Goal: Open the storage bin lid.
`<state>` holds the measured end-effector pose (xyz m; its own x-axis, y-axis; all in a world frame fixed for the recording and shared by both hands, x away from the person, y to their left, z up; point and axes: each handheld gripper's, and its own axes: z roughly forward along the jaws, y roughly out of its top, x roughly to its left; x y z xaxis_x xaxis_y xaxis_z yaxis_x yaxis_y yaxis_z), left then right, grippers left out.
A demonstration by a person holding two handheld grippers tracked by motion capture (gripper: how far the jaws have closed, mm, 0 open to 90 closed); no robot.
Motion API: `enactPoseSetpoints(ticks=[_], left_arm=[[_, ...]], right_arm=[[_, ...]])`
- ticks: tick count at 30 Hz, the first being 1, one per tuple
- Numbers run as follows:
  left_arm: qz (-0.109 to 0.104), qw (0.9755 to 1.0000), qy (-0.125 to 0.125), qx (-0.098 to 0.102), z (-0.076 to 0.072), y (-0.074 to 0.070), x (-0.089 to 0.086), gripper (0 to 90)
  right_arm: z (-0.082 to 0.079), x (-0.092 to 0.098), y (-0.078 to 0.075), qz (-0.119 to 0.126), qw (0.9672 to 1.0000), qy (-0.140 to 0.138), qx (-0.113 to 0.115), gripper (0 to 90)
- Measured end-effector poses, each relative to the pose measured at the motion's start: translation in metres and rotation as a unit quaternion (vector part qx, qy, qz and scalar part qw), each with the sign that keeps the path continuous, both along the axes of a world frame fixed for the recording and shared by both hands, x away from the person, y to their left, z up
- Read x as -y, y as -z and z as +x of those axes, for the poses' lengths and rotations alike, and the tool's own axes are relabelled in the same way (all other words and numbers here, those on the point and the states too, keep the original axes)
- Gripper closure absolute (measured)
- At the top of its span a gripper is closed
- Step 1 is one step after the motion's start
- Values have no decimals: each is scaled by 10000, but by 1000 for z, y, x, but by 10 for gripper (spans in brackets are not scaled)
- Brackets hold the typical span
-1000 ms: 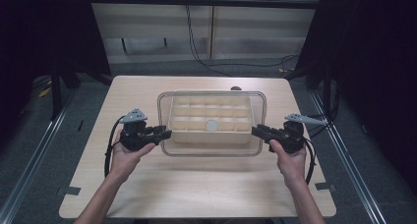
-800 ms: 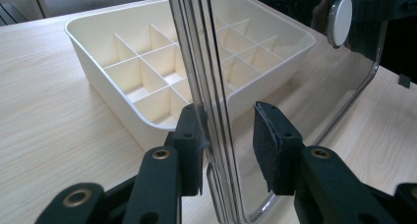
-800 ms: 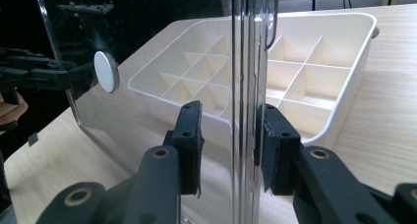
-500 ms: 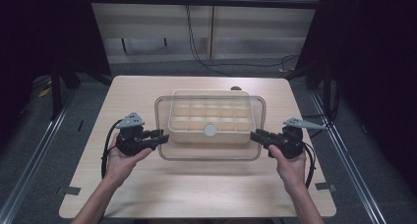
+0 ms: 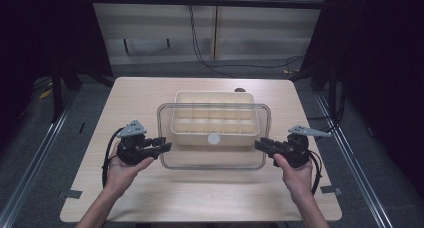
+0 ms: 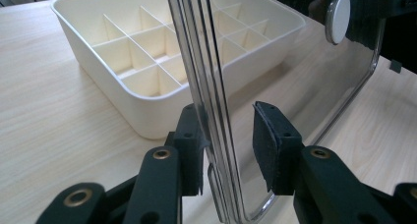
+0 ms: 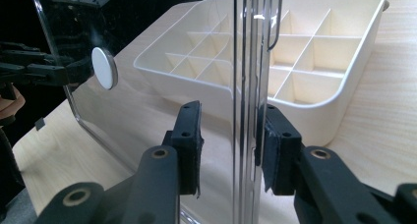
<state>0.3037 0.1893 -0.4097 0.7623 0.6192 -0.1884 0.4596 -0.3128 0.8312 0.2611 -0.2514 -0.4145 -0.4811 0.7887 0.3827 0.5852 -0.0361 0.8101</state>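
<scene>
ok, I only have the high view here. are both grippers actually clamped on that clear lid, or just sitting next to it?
Observer: Clamped. The left gripper view shows the left gripper with the rim of the clear lid between its pads. The right gripper has the opposite rim the same way.
Operator: Anything in the tray? The lid's glare hides it for me.
Observer: Nothing. Close up, the compartments of the cream tray that show are bare.
</scene>
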Motion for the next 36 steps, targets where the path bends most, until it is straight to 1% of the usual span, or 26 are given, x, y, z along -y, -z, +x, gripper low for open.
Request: enactPoseSetpoints(ticks=[1, 4, 5, 7, 10, 12, 13, 14, 15, 17, 18, 19, 21, 23, 24, 25, 28, 30, 31, 32, 33, 36], left_arm=[[48, 10000, 11, -1, -3, 1, 1, 657], [79, 10000, 38, -18, -5, 1, 2, 657], [97, 9999, 82, -29, -6, 2, 1, 657], [51, 9999, 121, -96, -9, 5, 2, 654], [64, 9999, 127, -53, -13, 6, 1, 651], [85, 9998, 163, -77, -15, 7, -1, 651], [141, 9998, 117, -115, -17, 8, -1, 651], [141, 9998, 117, -115, -17, 8, -1, 650], [171, 9996, 134, -159, -19, 9, -3, 651], [151, 9996, 113, -188, -20, 10, -4, 652], [107, 9996, 115, -214, -22, 11, -4, 653], [88, 9995, 162, -239, -24, 11, -6, 654], [72, 9995, 164, -272, -25, 12, -7, 660], [123, 9993, 185, -287, -30, 12, -7, 661], [123, 9993, 185, -287, -30, 12, -7, 660], [152, 9992, 193, -325, -32, 14, -7, 660], [144, 9991, 199, -354, -34, 16, -8, 660], [51, 9988, 214, -432, -36, 18, -8, 660], [143, 9988, 231, -411, -37, 19, -7, 660], [143, 9988, 231, -411, -37, 19, -7, 659], [172, 9989, 220, -385, -39, 20, -7, 658], [185, 9986, 248, -440, -41, 22, -8, 659]], right_arm=[[-3, 0, 1, -21, 10000, 6, 6, 647], [-7, 2, 3, -4, 10000, -1, -19, 647], [-7, 2, 3, -4, 10000, -1, -19, 647], [-11, 3, 5, -14, 10000, 45, -49, 649], [-13, 3, 6, 44, 9999, 25, -102, 651], [-16, 2, 8, 31, 9999, -29, -145, 653], [-17, 1, 9, 31, 9998, -43, -166, 653], [-17, 1, 9, 31, 9998, -43, -166, 653], [-20, -1, 10, -51, 9998, -69, -196, 653], [-22, -2, 12, -46, 9997, -92, -209, 652], [-23, -3, 13, -68, 9997, -96, -196, 652], [-24, -3, 13, -50, 9997, -117, -214, 652], [-26, -3, 14, -49, 9996, -147, -227, 652], [-29, -3, 16, -34, 9995, -152, -269, 652], [-29, -3, 16, -34, 9995, -152, -269, 652], [-32, -4, 18, -7, 9994, -140, -326, 653], [-34, -4, 20, -6, 9992, -163, -368, 654], [-37, -3, 23, -13, 9990, -183, -409, 655], [-38, -2, 24, 5, 9988, -209, -436, 658], [-38, -2, 24, 5, 9988, -209, -436, 658], [-40, -3, 27, 6, 9985, -236, -500, 656], [-42, -3, 31, -7, 9980, -257, -573, 656]])
